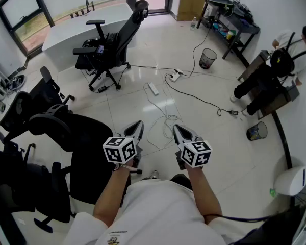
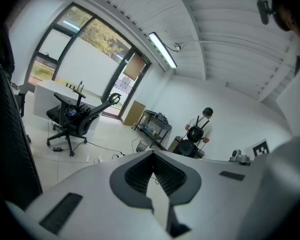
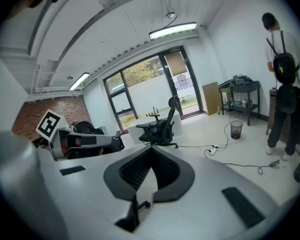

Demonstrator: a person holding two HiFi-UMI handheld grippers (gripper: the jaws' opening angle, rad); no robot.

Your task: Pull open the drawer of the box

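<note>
Head view, left: left gripper [image 1: 136, 128] held low over the floor, its marker cube [image 1: 120, 150] nearest the wrist, jaws drawn to a point.
Head view, right: right gripper [image 1: 179, 132] just beside the left one and level with it, the two not touching; jaws likewise drawn to a point.
Head view, floor: pale tiles; a cable [image 1: 194, 93] snakes across them; power strip [image 1: 153, 89] ahead of the grippers; wastebasket [image 1: 207, 58] well beyond, to the right.
Head view, furniture: office chair [image 1: 112, 42] beside a white desk [image 1: 74, 32] at the windows; more black chairs [image 1: 51, 124] close on the left.
Head view, person: a person [image 1: 283, 60] bent over a table at the right wall.
Left gripper view, claw: pads meet tip to tip, nothing between them; the gripper is empty.
Left gripper view, beyond: office chair [image 2: 72, 118] on the left, shelf cart [image 2: 155, 126] at the far wall, person [image 2: 199, 131] standing to its right.
Right gripper view, claw: pads closed tip to tip, empty.
Right gripper view, beyond: office chair [image 3: 162, 126] straight ahead, wastebasket [image 3: 235, 129] to the right, person [image 3: 284, 84] at the right edge, the other gripper's marker cube [image 3: 50, 125] at the left.
Task item: the box and its drawer cannot be made out in any of the three views.
</note>
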